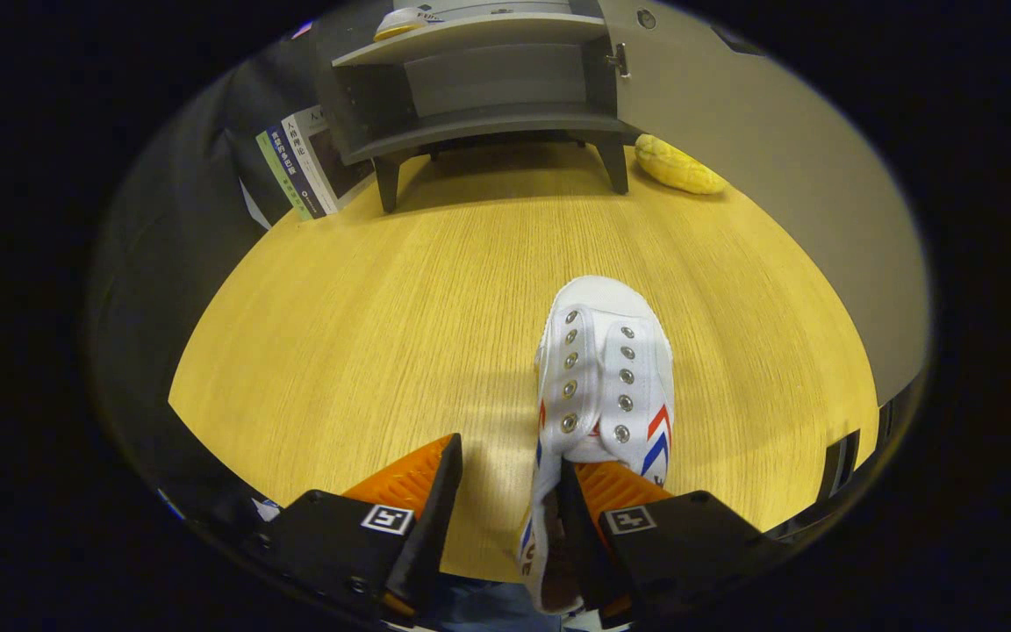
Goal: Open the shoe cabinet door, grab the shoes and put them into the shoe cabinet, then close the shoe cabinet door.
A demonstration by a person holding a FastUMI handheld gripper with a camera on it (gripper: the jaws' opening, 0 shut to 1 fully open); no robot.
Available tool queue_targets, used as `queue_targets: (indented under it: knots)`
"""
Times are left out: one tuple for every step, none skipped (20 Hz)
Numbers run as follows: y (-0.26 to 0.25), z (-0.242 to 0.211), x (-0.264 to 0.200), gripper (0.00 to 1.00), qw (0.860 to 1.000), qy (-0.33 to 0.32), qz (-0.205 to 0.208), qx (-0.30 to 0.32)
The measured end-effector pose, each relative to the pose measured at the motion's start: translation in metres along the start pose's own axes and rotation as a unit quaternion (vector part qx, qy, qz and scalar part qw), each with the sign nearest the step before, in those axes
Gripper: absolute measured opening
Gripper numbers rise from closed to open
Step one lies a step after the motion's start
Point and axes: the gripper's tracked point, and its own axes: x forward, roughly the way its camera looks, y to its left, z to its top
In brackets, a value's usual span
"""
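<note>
At upper left, two books [299, 167] lean beside the grey wooden shoe cabinet [479, 83], its door [734, 114] swung open rightward, one shoe [402, 21] on its top shelf. A yellow plush toy [679, 167] lies by the right leg. Bare wooden tabletop [365, 333] stretches between. The gripper [505, 478] is parted, one finger inside the white canvas sneaker [604, 369]; whether the sneaker is gripped, I cannot tell.

White shoe [604, 369], red-blue stripes
</note>
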Motion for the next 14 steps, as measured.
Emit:
queue_targets:
  knots:
    - [-0.005, -0.001, 0.0, 0.45, 1.0, -0.001, -0.01, 0.003]
    - [-0.011, 0.002, 0.0, 0.31, 1.0, -0.004, -0.018, 0.016]
    - [-0.01, 0.003, 0.001, 0.16, 0.999, -0.007, -0.016, 0.031]
    - [-0.012, 0.005, -0.001, 0.13, 0.999, -0.014, -0.017, 0.041]
    - [-0.011, 0.007, -0.003, 0.09, 0.999, -0.018, -0.016, 0.041]
    - [-0.011, 0.008, -0.002, 0.04, 0.999, -0.029, -0.016, 0.036]
    - [-0.009, 0.014, -0.005, 0.02, 0.999, -0.044, -0.015, 0.027]
    - [-0.007, 0.022, -0.01, 0.02, 0.998, -0.06, -0.014, 0.018]
    - [-0.005, 0.028, -0.013, 0.02, 0.998, -0.068, -0.01, 0.013]
    - [-0.005, 0.034, -0.016, 0.02, 0.997, -0.075, -0.004, 0.013]
    - [-0.004, 0.039, -0.021, 0.02, 0.997, -0.08, 0.003, 0.016]
    - [-0.001, 0.041, -0.026, 0.02, 0.996, -0.081, 0.013, 0.019]
    - [0.0, 0.043, -0.031, 0.02, 0.996, -0.086, 0.017, 0.016]
    - [0.001, 0.043, -0.034, 0.02, 0.996, -0.09, 0.018, 0.006]
